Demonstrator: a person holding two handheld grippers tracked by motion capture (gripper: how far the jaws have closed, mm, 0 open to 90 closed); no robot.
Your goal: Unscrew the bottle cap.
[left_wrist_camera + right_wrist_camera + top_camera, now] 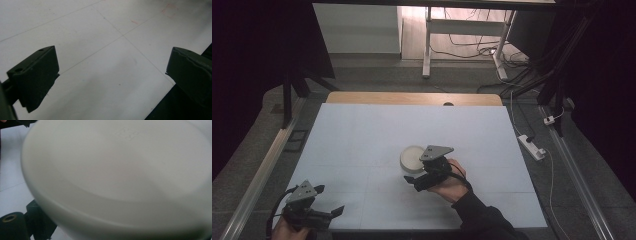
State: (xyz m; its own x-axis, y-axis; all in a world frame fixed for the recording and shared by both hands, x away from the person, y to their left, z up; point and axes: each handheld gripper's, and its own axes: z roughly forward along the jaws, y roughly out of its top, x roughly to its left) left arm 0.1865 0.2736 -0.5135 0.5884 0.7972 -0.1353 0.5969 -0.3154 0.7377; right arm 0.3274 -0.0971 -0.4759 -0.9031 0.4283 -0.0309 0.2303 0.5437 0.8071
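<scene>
White bowl point(412, 158) sits centre frame on the table point(362, 130). Right gripper point(421, 175) is pressed against its near rim, probably for a grasp — jaw state unclear. Left gripper point(329, 214) waits lower left, jaws spread, holding nothing.

The right gripper point(419, 182) was black, with a grey three-cornered plate point(436, 152) on top that had small dark dots in it. A black cable point(460, 172) curved over the hand point(449, 186) that held it. That arm wore a dark sleeve point(482, 217). The left gripper point(337, 212) was black too, with its own grey plate point(303, 192) and a black cable point(277, 210) that looped at its side. Seen up close, its two jaws were thick black blocks. One block had two small round screw holes point(19, 70) on its top edge.
</scene>
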